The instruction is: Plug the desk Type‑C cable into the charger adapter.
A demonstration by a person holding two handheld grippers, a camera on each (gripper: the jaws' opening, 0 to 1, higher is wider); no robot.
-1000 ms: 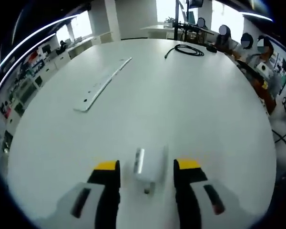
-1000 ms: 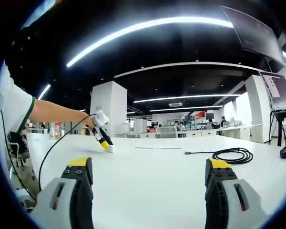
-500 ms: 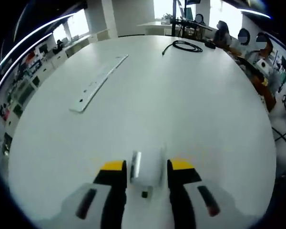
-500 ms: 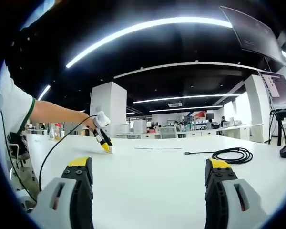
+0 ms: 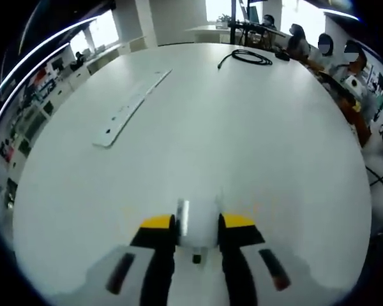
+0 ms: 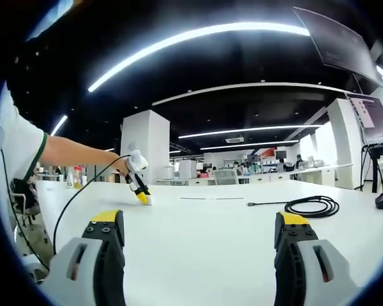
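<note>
— Adapter [image 5: 196, 223] clamped between the left gripper [image 5: 198, 222] jaws, low on the white desk [image 5: 242, 127]. Lift now?
— Not yet. Check for an even squeeze on both flat sides first; looks centred, port end hidden from here.
— And the Type‑C cable [image 6: 306, 206]?
— Coiled far across the desk, well apart from the adapter, plug end trailing out from the coil. Right gripper [image 6: 201, 223] jaws spread wide, holding nothing.
— Advice?
— Pinch close behind the plug, keep the adapter steady, line up straight before pushing.
</note>
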